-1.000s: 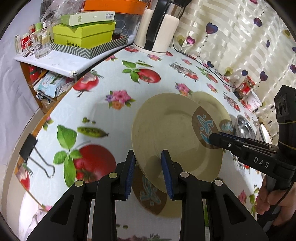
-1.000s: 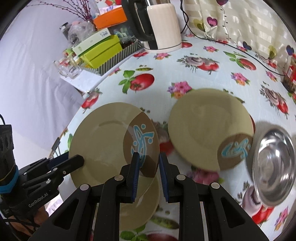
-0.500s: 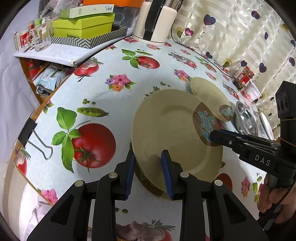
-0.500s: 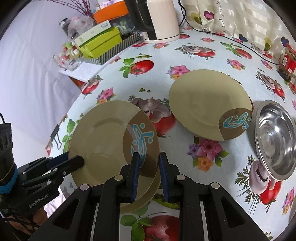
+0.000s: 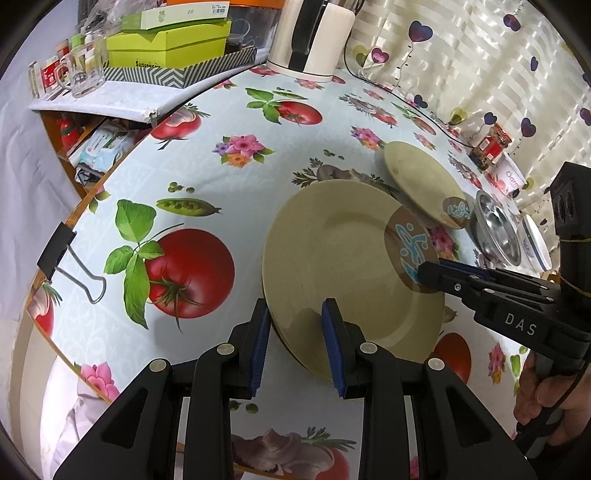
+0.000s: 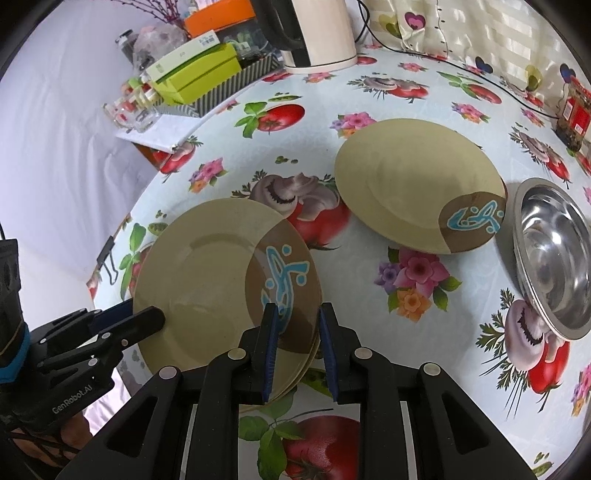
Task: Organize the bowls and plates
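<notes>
"DAS" on right hand-held gripper point(image 5: 430, 273), "GenRobot.AI" on left hand-held gripper point(image 6: 147, 319)

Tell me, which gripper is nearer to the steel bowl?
Right. The right gripper grips the plate on the side toward the steel bowl; the left gripper grips its far side.

Glossy printed oilcloth tablecloth point(image 6: 424, 92); matt, faintly speckled beige plates point(image 6: 207, 273) with smooth brown patches; polished steel bowl point(image 6: 554, 251), mirror-bright; smooth cream plastic kettle point(image 6: 321, 33); clear glass mug point(image 5: 83, 72); cardboard boxes point(image 5: 166, 48).
</notes>
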`<state>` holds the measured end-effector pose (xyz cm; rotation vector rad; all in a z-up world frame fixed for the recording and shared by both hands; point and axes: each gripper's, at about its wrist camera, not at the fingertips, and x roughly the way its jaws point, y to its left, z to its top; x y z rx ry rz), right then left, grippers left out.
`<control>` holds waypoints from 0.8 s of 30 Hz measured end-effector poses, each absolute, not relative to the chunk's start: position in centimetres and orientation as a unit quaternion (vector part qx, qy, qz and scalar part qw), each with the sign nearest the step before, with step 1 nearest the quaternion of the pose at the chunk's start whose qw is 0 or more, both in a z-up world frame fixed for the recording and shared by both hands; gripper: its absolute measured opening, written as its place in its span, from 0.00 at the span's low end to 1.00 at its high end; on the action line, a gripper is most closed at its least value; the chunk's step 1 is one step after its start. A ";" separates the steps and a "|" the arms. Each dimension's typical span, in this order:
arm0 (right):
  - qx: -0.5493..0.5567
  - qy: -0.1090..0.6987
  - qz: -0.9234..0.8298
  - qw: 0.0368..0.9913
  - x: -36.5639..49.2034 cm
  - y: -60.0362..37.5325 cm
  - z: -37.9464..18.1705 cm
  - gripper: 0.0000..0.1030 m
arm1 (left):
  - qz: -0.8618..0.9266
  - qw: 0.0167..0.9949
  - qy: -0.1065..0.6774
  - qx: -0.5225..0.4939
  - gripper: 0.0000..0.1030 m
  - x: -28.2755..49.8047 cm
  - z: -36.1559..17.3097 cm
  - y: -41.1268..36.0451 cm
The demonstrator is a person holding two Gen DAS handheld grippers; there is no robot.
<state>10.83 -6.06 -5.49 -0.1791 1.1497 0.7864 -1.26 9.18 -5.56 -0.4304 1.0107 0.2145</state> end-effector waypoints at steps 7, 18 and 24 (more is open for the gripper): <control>-0.093 0.523 0.361 0.766 10.6 -5.8 -5.6 0.22 | 0.103 0.847 0.482 -0.200 0.29 -1.4 -5.9 9.1; -0.097 0.514 0.363 0.771 10.5 -5.9 -5.4 0.22 | 0.104 0.852 0.469 -0.209 0.29 -1.6 -5.5 9.8; -0.087 0.505 0.366 0.777 10.5 -6.3 -4.9 0.22 | 0.107 0.854 0.463 -0.210 0.29 -1.3 -5.4 10.4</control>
